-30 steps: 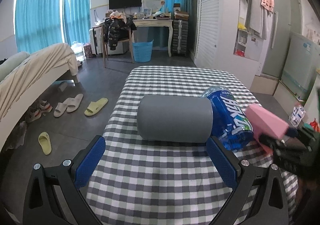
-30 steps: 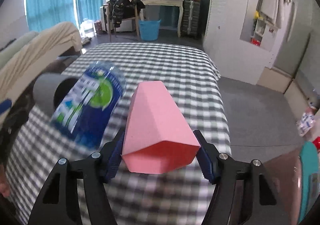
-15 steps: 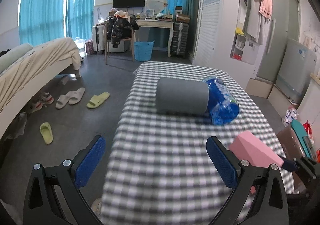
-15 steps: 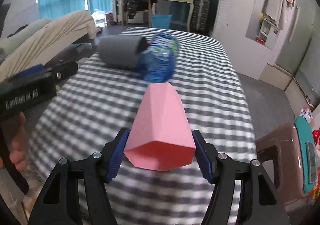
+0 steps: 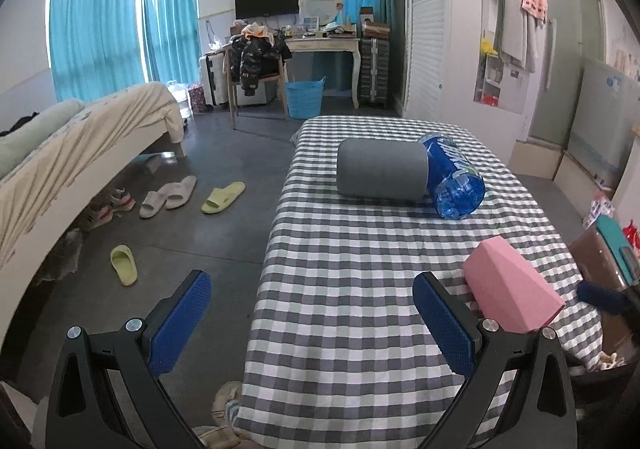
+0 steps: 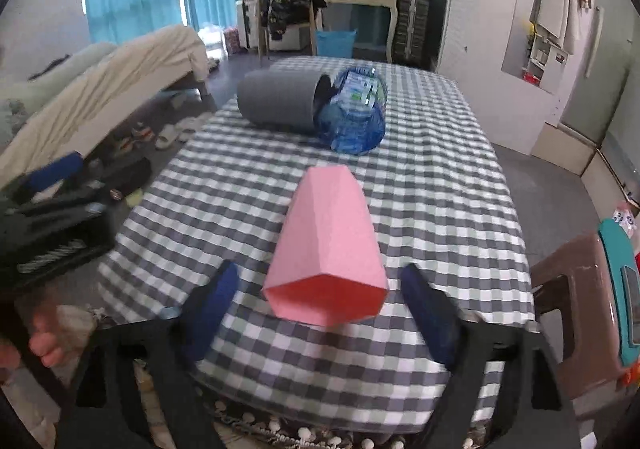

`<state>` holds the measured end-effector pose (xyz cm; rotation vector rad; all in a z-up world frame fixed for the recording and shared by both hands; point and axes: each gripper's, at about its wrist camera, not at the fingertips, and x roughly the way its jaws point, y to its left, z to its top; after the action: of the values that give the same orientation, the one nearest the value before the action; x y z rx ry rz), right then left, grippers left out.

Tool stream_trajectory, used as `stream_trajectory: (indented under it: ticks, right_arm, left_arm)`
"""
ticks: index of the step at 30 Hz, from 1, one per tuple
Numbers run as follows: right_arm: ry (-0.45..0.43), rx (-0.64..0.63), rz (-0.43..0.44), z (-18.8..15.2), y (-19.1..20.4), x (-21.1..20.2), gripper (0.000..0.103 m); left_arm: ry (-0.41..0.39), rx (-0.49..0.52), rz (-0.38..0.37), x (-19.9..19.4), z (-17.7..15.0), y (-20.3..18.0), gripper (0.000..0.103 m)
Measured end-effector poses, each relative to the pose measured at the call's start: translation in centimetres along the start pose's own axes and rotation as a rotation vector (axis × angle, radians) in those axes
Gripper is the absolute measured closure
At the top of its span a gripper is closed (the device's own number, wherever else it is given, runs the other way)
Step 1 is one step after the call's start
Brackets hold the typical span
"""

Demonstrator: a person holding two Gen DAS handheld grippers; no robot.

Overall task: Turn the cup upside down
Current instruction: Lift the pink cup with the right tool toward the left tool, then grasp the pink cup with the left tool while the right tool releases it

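A pink faceted cup point(image 6: 330, 241) lies on its side on the checkered table point(image 6: 440, 177), mouth toward the near edge. It also shows in the left wrist view point(image 5: 512, 291) at the table's right front. My right gripper point(image 6: 324, 309) is open, its blue pads point(image 6: 212, 305) standing apart from the cup on both sides. My left gripper point(image 5: 320, 325) is open and empty above the table's near left corner, left of the cup.
A grey cup point(image 5: 380, 173) and a blue bottle point(image 5: 454, 179) lie on their sides touching, mid-table. A brown stool point(image 6: 576, 305) with a teal thing stands right of the table. A bed point(image 5: 80, 153) and slippers point(image 5: 168, 195) are on the left.
My right gripper has opened and let go of the pink cup, which now lies on the table. Both grippers have pulled back toward the near edge.
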<state>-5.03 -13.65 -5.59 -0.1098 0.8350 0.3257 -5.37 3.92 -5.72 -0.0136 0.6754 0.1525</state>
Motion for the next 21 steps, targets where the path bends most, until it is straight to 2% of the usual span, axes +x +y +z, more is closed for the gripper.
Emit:
stream_trajectory:
  ticks: [3,6,12,15,18,21]
  right_arm:
    - [-0.057,0.011,0.025,0.9,-1.8,-2.3,0.015]
    - [-0.091,-0.022,-0.022,2.7,-4.1,-3.6,0.012]
    - [-0.004,-0.12,-0.161,7.7,-7.4,-1.2,0.011]
    - [-0.031,-0.042,-0.164,8.7,-10.0,-0.6,0.011]
    - [-0.039,0.026,-0.09,8.2,-12.6,0.0,0.011]
    - [-0.045,0.087,-0.096,7.5,-14.7,0.2,0.011]
  left_arm:
    - [0.01,0.012,-0.006,-0.4,0.7,-1.3,0.0]
    - [0.036,0.041,-0.014,-0.5,1.7,-3.3,0.0]
    - [0.064,0.149,-0.031,-0.5,4.0,-9.6,0.0]
    - [0.119,0.139,-0.052,0.8,4.2,-11.5,0.0]
    - [0.2,0.098,-0.09,3.2,4.3,-13.1,0.0]
    - [0.249,0.099,-0.088,5.1,3.9,-14.7,0.0]
